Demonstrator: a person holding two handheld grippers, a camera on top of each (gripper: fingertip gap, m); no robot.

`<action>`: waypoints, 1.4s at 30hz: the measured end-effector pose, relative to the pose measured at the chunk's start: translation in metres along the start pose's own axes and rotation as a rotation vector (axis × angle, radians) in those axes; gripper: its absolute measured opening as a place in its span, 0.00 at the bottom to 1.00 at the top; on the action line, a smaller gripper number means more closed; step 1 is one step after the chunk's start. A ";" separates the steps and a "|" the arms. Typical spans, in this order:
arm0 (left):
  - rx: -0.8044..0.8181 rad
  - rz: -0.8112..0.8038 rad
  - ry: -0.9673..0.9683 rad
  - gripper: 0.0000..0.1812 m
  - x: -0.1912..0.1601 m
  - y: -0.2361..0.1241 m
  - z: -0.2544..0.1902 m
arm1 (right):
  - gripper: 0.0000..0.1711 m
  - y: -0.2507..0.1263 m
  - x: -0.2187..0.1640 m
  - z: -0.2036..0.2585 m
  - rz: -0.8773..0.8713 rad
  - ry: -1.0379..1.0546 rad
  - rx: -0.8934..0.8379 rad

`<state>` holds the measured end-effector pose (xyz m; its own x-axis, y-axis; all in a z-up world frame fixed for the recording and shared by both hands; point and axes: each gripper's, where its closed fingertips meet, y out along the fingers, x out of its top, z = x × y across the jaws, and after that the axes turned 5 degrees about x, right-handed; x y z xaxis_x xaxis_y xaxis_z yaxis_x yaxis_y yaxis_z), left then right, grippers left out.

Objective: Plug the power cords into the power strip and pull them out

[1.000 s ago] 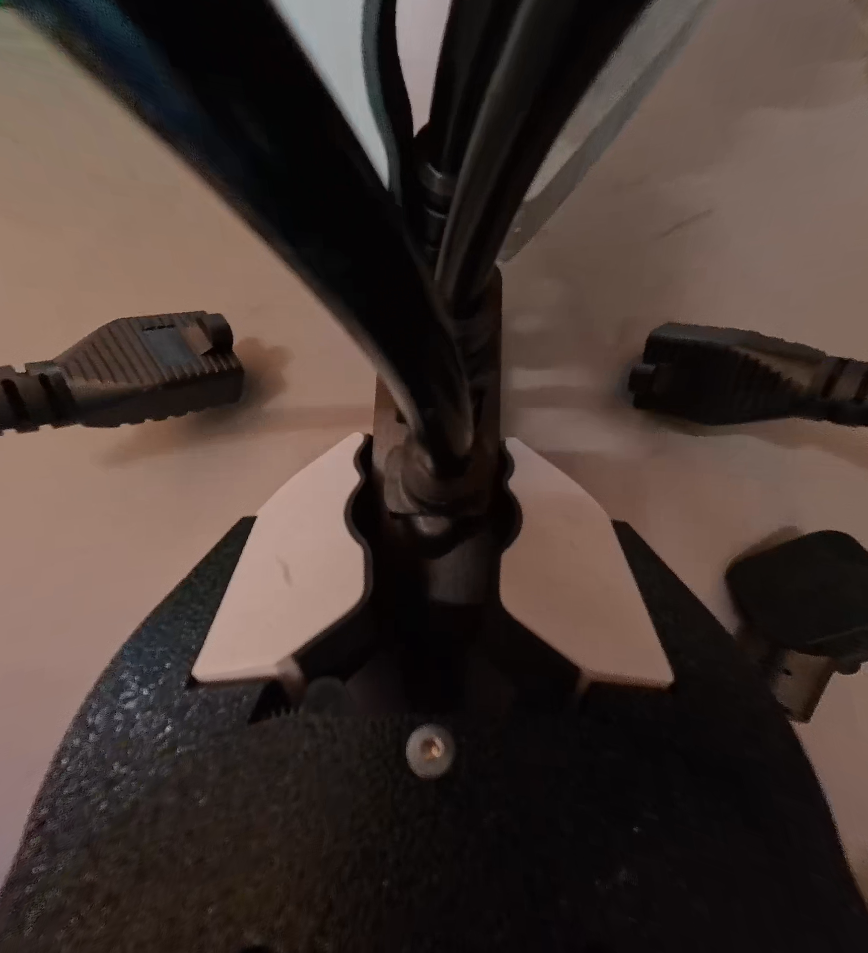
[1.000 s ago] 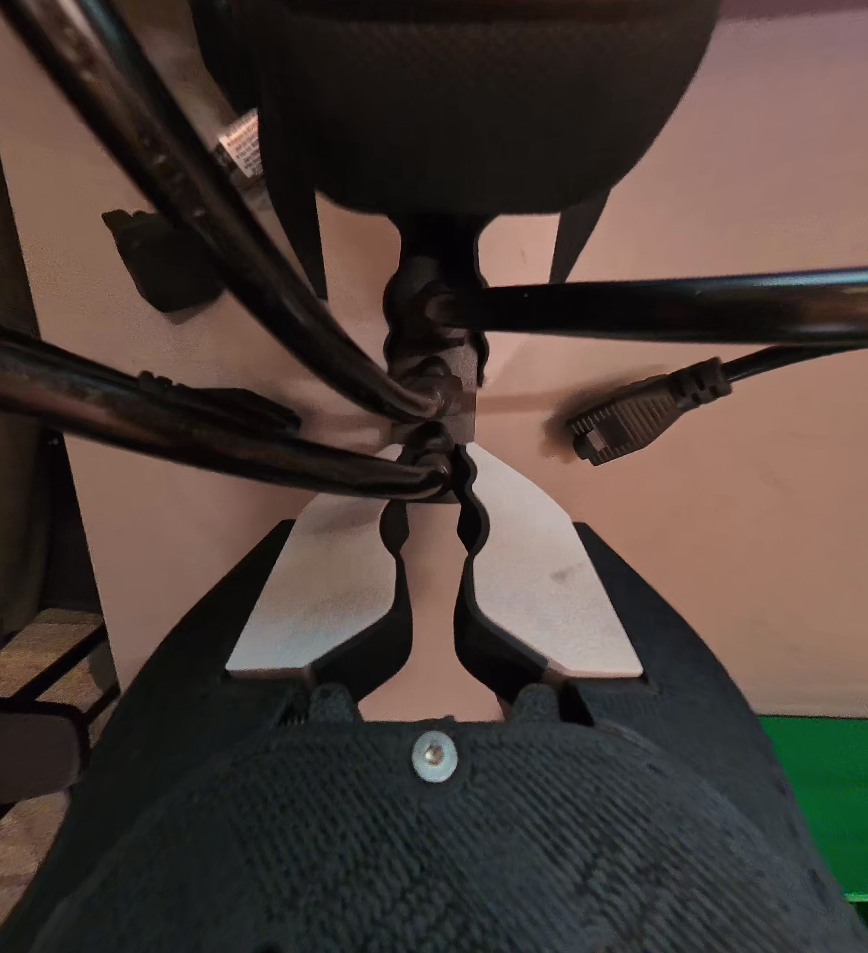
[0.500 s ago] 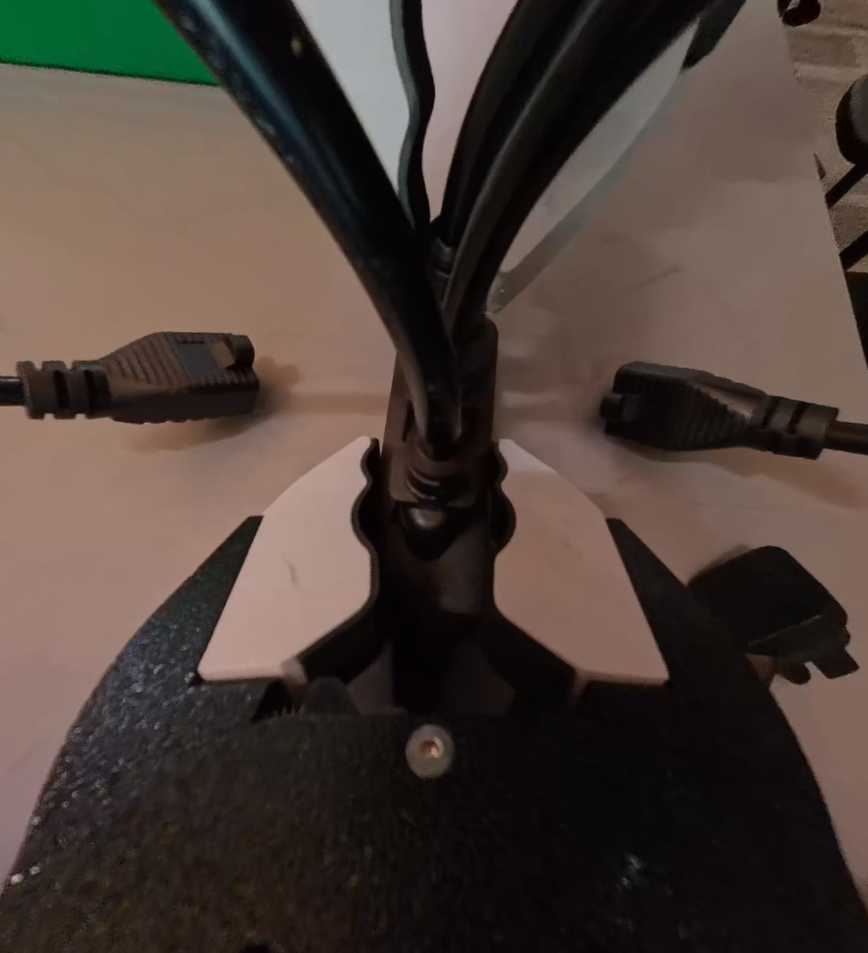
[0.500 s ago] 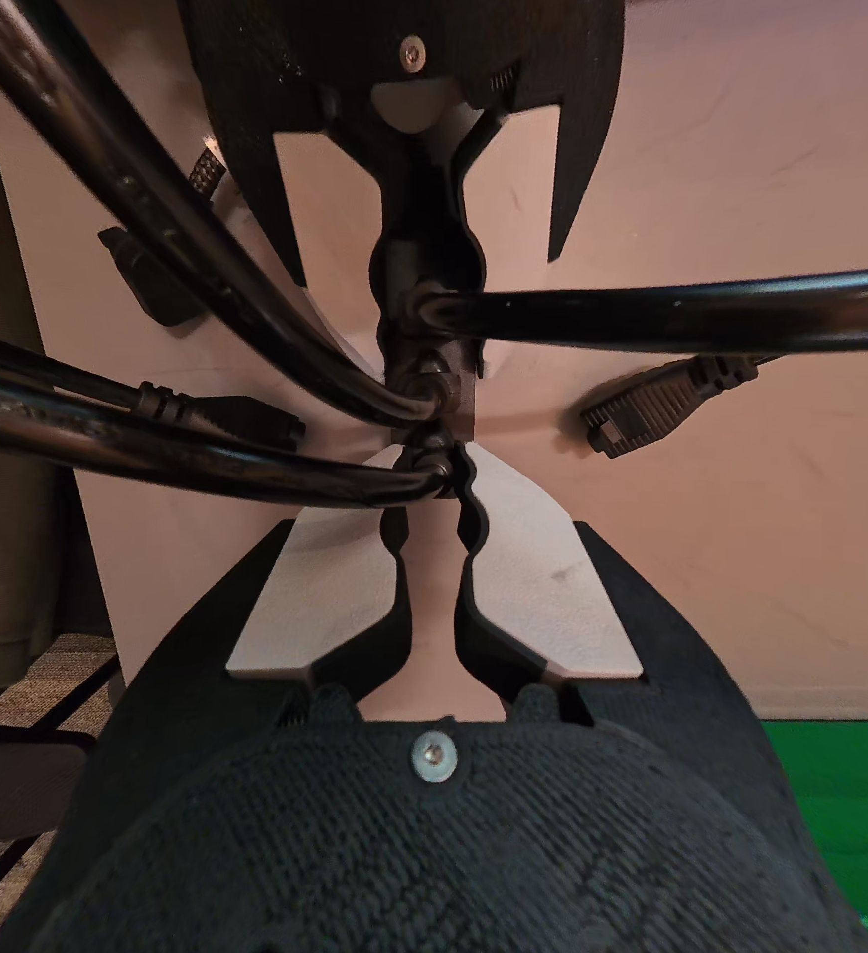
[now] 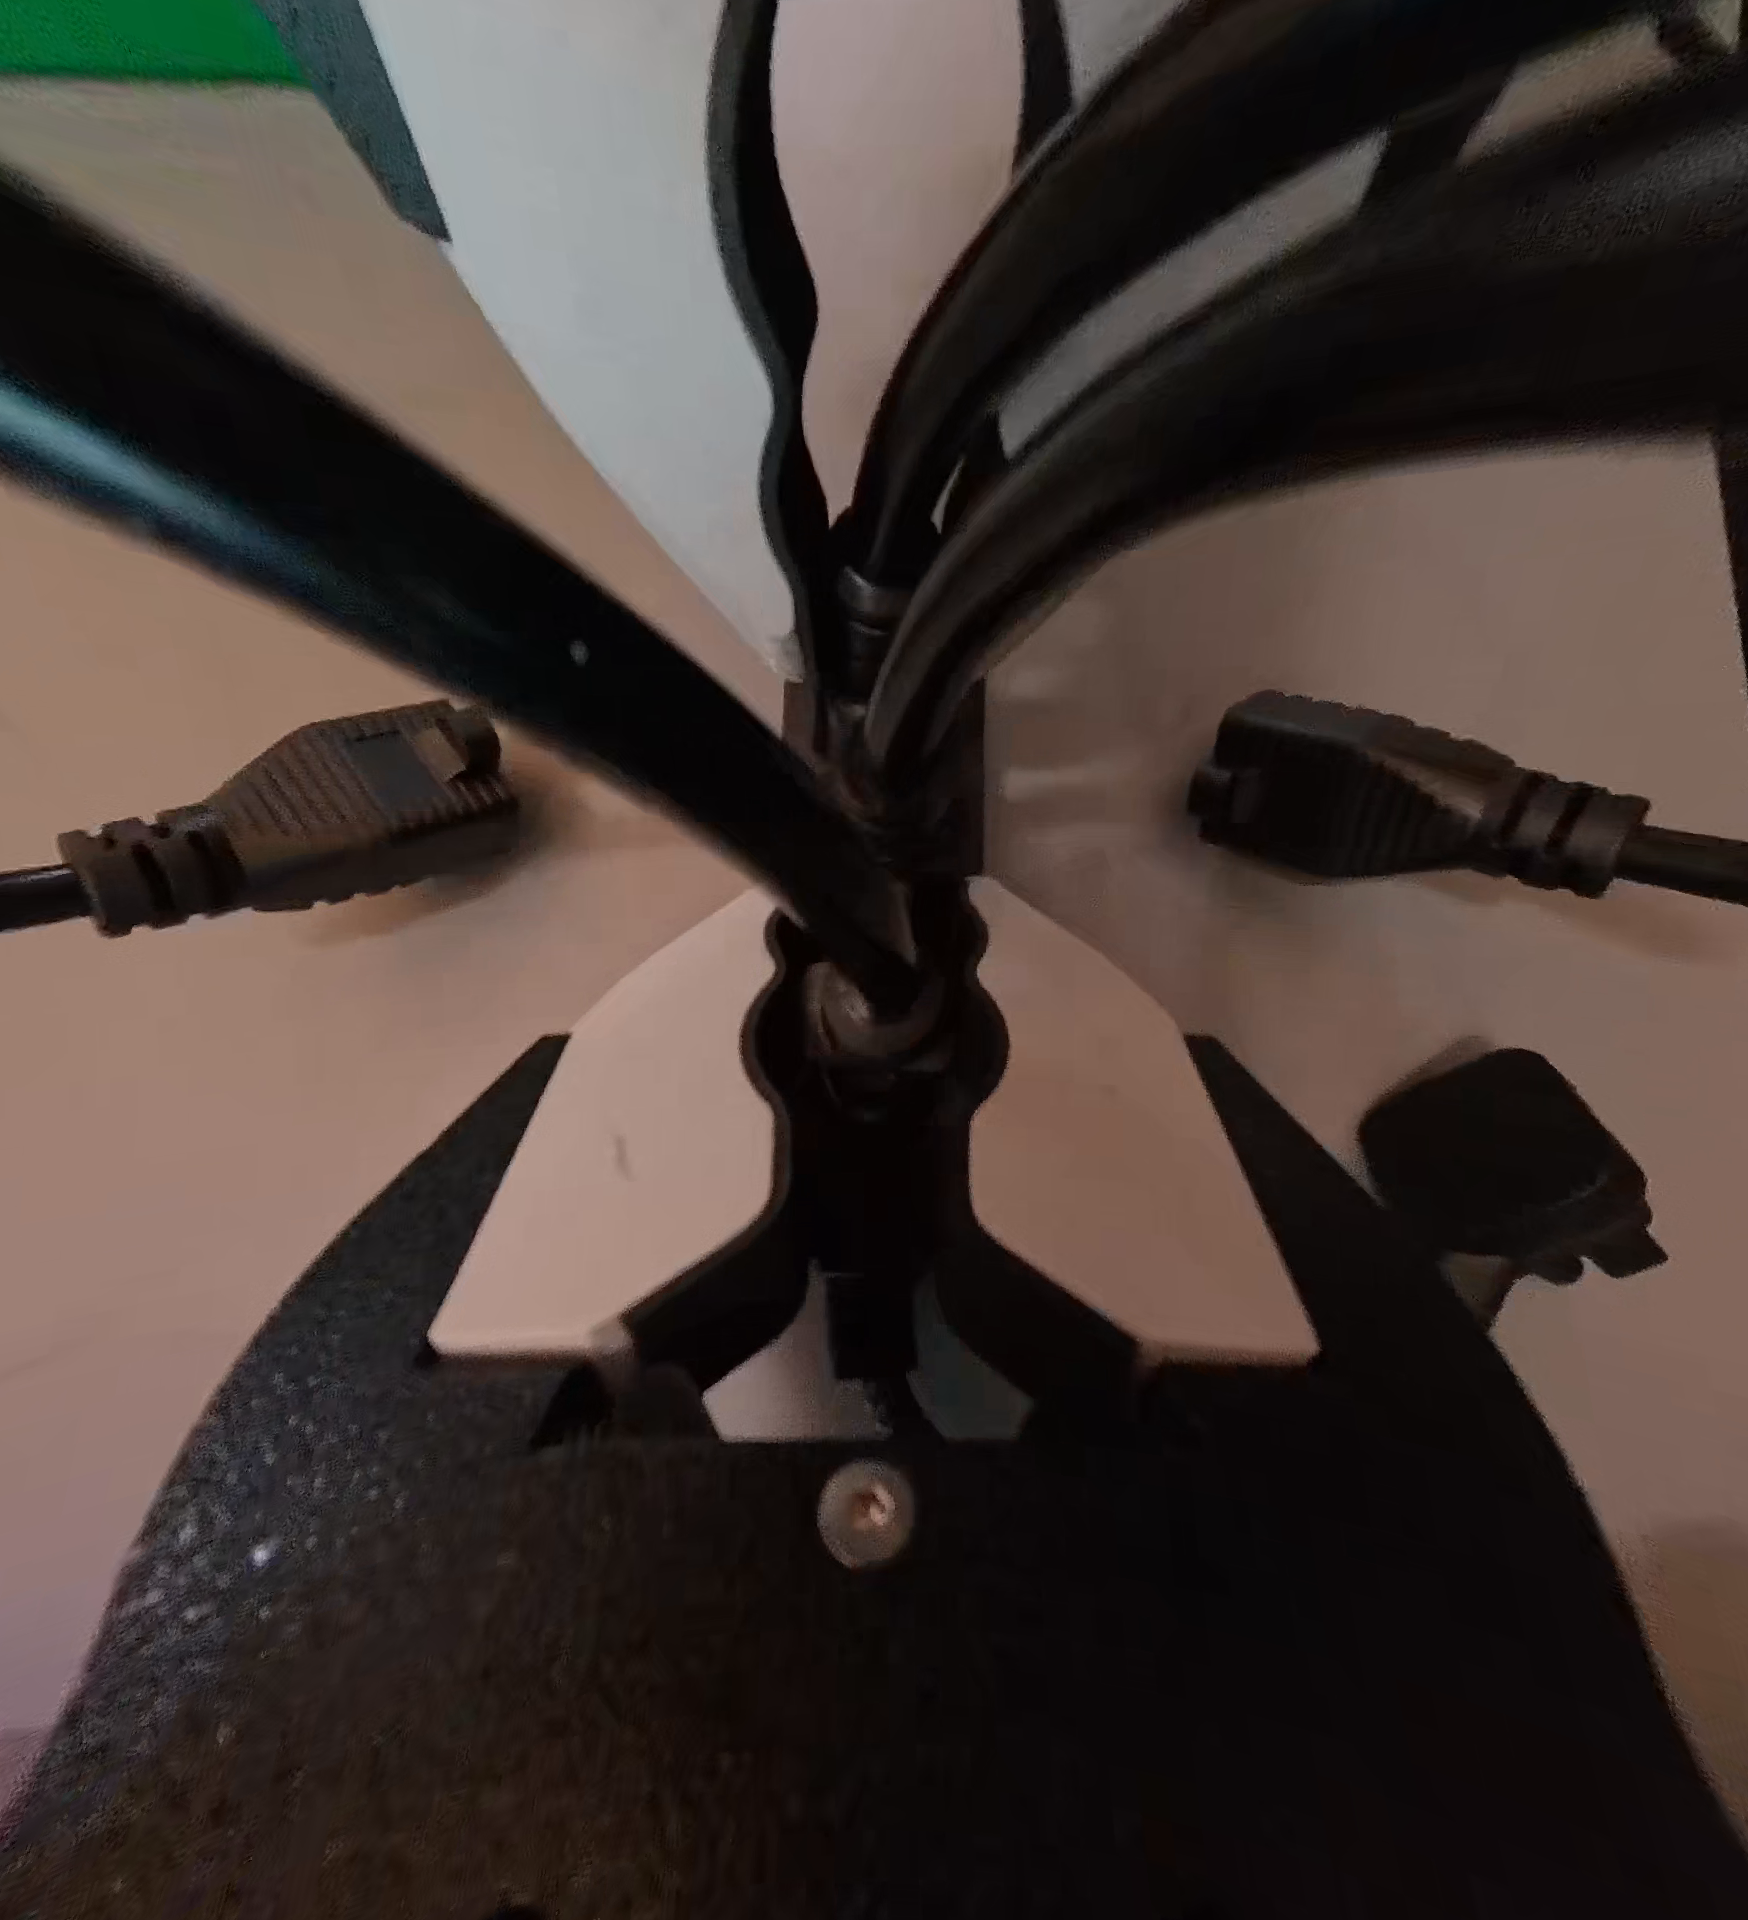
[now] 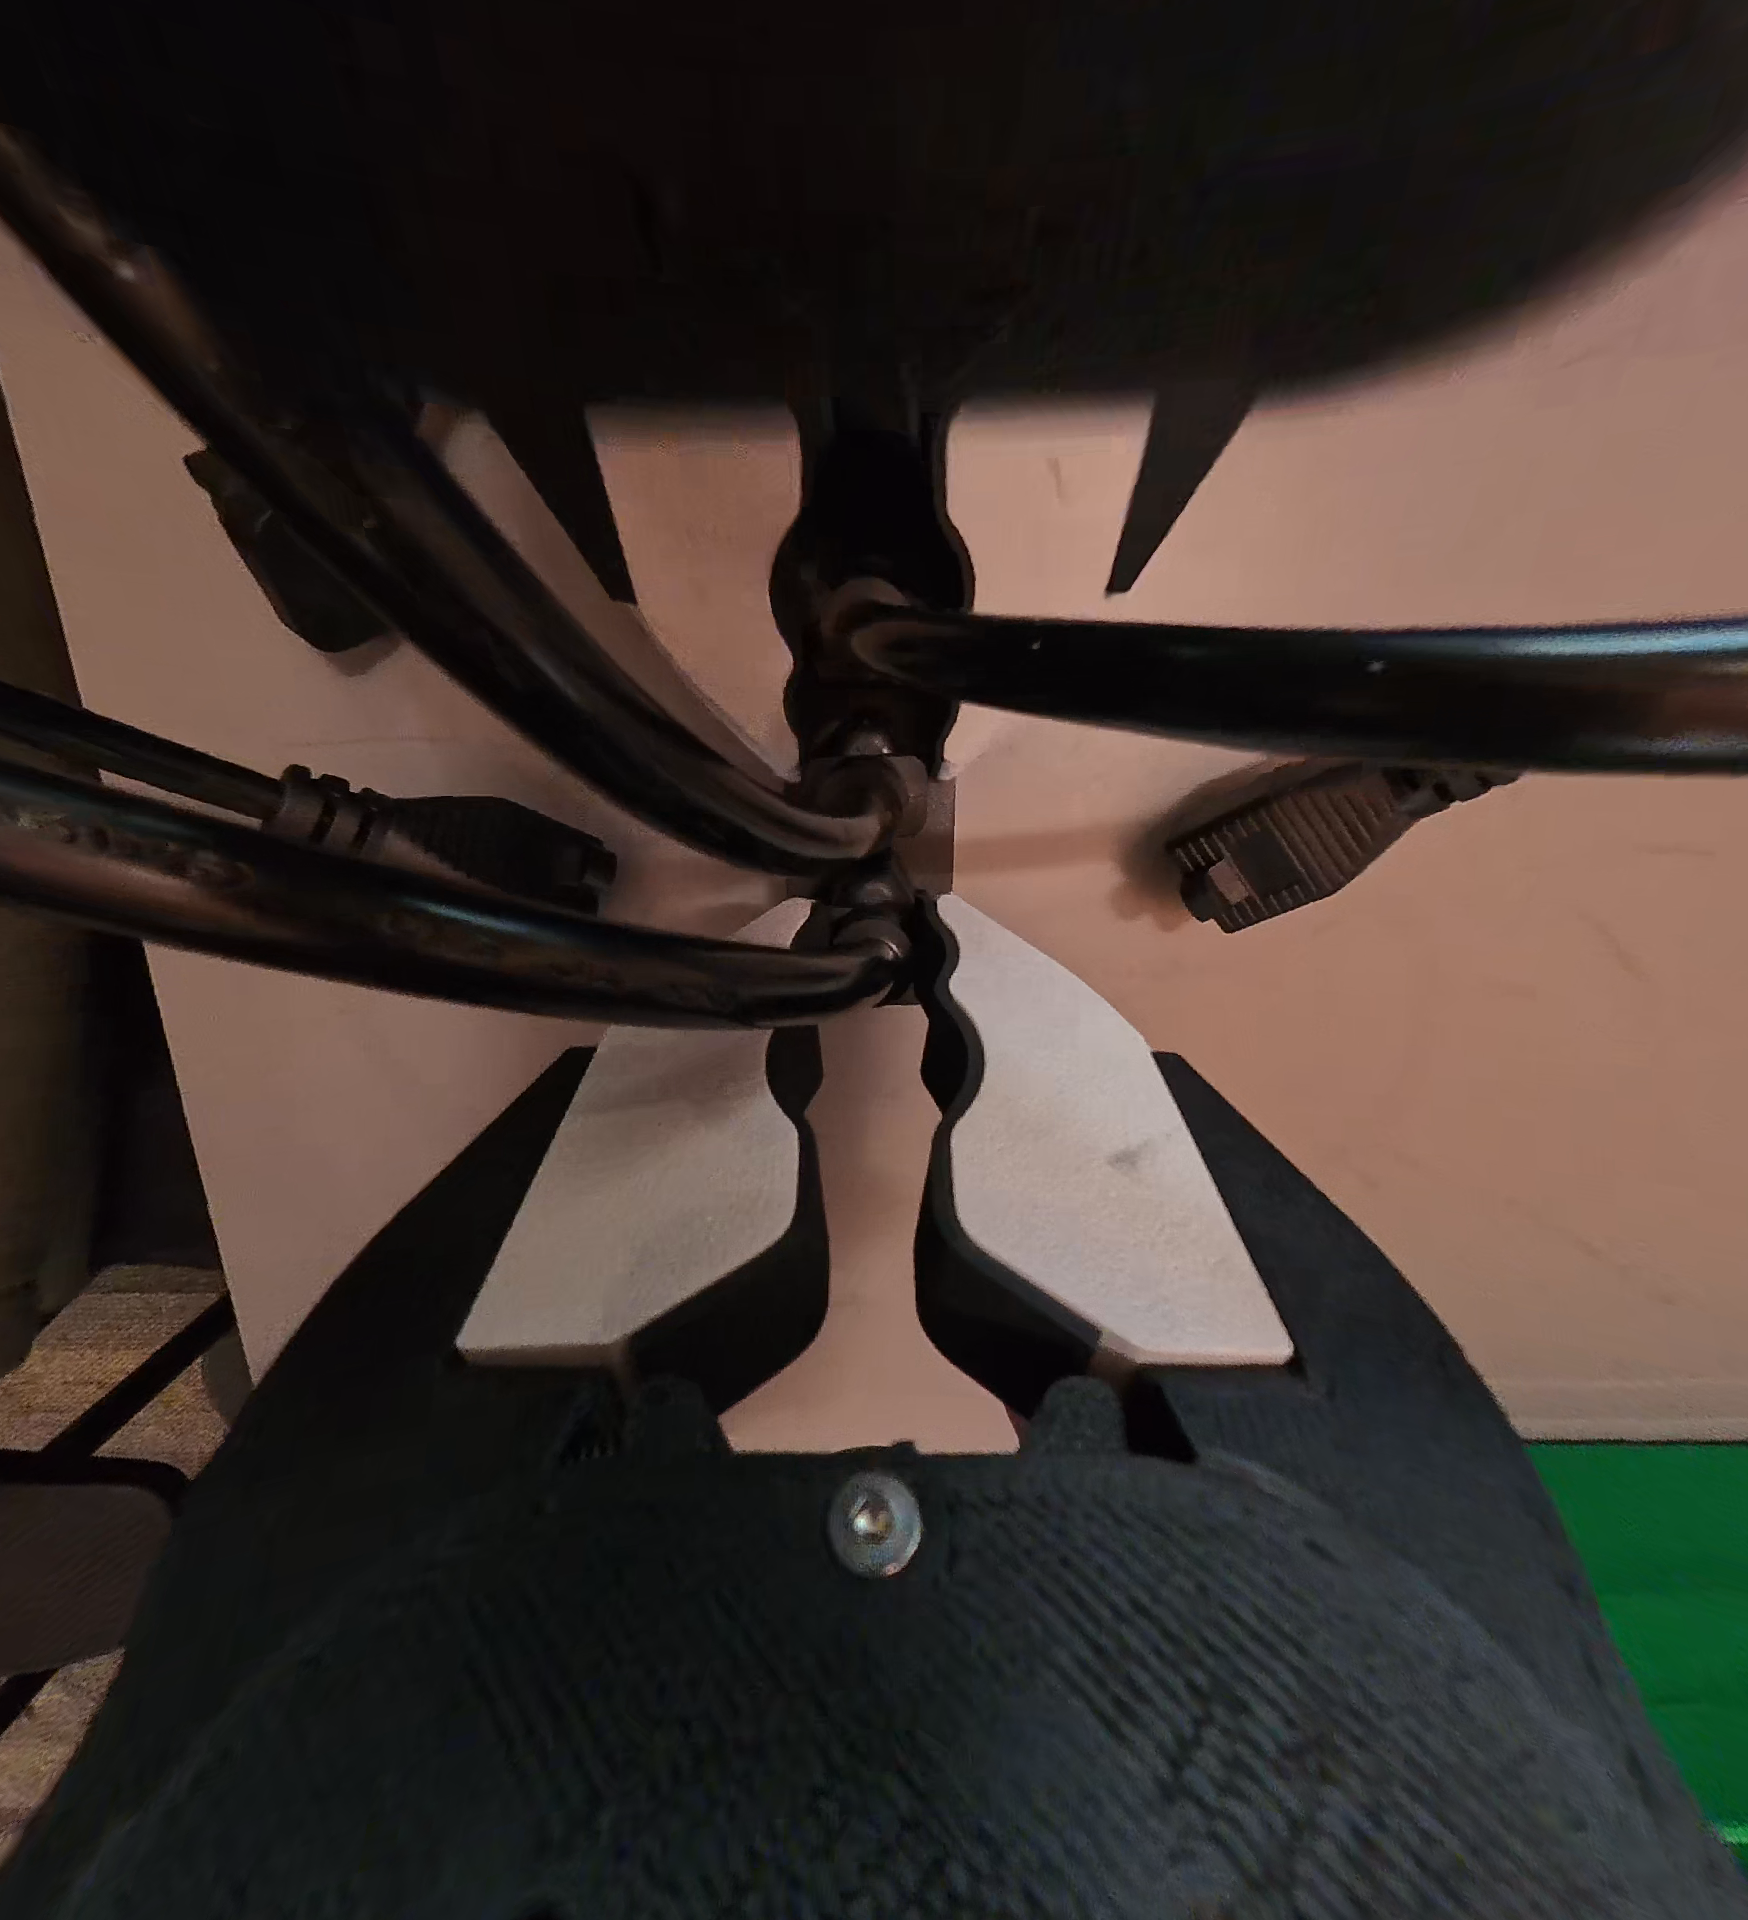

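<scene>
Far left in the left wrist view, a black ribbed cord connector [image 5: 330, 821] lies loose on the pale pink worktop [image 5: 174, 1195]. A thick black power cord [image 5: 330, 499] sweeps diagonally over it, down toward the centre. There the left tongs [image 5: 875, 966] are clamped narrow around that cord's round black strain-relief collar [image 5: 870, 1013]. Just beyond the tips is a slim dark block, seen end-on, that looks like the power strip [image 5: 958, 790]. A bundle of black cords [image 5: 1265, 364] arcs up and right from it. Further right a second black moulded connector [image 5: 1369, 800] rests free on the worktop. Nearer the camera, a flat black plug [image 5: 1504, 1174] sits just beside the tongs' housing.

Over to the right wrist view. From the left, two glossy black cords [image 6: 330, 914] curve in toward the middle, passing over a loose black connector [image 6: 496, 842]. The right tongs [image 6: 901, 966] are drawn narrow, with only a thin slit between the fingers. Their tips pinch a cord's ribbed end [image 6: 875, 925] right at the small grey end of the power strip [image 6: 937, 821]. Facing them, the left tongs [image 6: 870, 582] grip from the far side. One cord [image 6: 1369, 696] shoots off to the right. Below it the ribbed connector [image 6: 1296, 842] lies on the worktop [image 6: 1472, 1143], and a green surface [image 6: 1680, 1558] shows beyond the worktop's edge.
</scene>
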<state>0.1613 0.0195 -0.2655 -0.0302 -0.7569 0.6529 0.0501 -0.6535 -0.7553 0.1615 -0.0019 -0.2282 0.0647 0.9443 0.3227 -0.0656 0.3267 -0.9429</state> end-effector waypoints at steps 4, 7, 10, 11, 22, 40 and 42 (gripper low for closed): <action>-0.004 0.007 0.002 0.15 0.000 0.000 0.000 | 0.09 0.000 0.002 0.000 -0.059 0.036 -0.016; 0.000 0.005 -0.010 0.14 0.001 0.001 0.000 | 0.09 0.000 0.003 0.000 -0.072 0.031 -0.041; -0.005 0.016 -0.008 0.14 0.000 0.001 -0.001 | 0.08 0.001 0.004 0.000 -0.069 0.033 -0.047; -0.005 0.018 -0.009 0.14 0.001 0.001 -0.001 | 0.08 0.001 0.004 0.000 -0.069 0.037 -0.043; 0.008 0.020 -0.025 0.14 0.001 0.000 0.001 | 0.08 -0.001 0.007 -0.002 -0.079 0.082 -0.021; 0.064 0.057 -0.051 0.14 0.002 0.002 0.006 | 0.08 -0.005 0.007 -0.014 -0.239 0.254 0.061; 0.068 0.078 -0.064 0.14 0.002 0.003 0.008 | 0.08 -0.004 0.006 -0.019 -0.240 0.271 0.044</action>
<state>0.1695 0.0160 -0.2657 0.0405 -0.8015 0.5966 0.1174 -0.5892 -0.7994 0.1806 0.0017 -0.2236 0.3444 0.7979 0.4947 -0.0589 0.5443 -0.8368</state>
